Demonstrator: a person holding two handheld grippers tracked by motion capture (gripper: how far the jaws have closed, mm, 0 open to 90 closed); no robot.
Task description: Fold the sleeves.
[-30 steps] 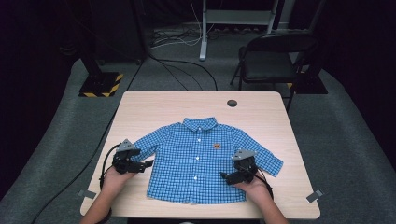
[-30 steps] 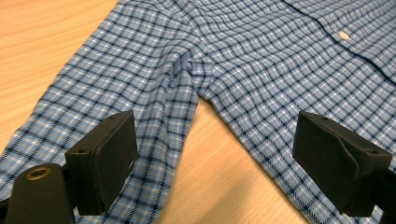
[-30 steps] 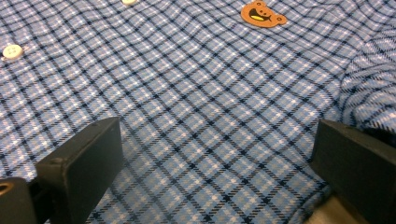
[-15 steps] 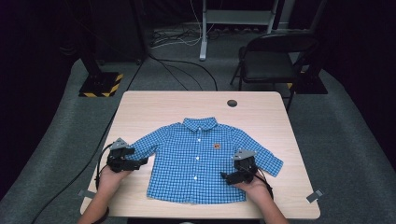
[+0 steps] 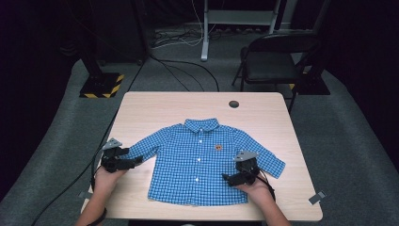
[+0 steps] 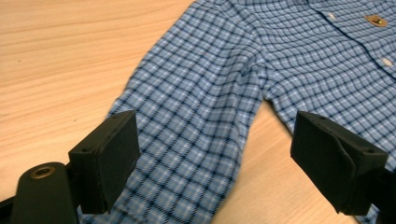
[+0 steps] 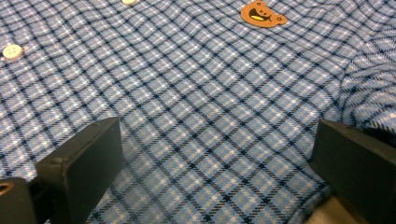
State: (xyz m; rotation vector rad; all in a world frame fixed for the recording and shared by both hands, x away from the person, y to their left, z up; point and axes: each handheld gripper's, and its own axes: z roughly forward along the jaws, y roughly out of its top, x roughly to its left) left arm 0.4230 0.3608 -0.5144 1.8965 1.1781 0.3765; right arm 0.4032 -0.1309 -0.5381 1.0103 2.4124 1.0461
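A small blue checked shirt (image 5: 202,160) lies flat on the wooden table (image 5: 155,108), front up, collar away from me, with white buttons (image 7: 11,51) and an orange bear patch (image 7: 263,14). My left gripper (image 5: 136,160) is open at the cuff end of the shirt's left-hand sleeve (image 6: 196,121), and the sleeve lies between its jaws. My right gripper (image 5: 227,178) is open over the lower right of the shirt front (image 7: 210,121), beside the other sleeve (image 5: 268,162).
A dark round hole (image 5: 233,104) sits in the table near its far edge. A black chair (image 5: 275,56) stands beyond the far right corner. Cables (image 5: 188,75) run over the grey floor, and a stand base with yellow-black stripes (image 5: 101,84) is at far left.
My left gripper has slid left, from the sleeve's inner part out to the cuff end. The right gripper has stayed where it was.
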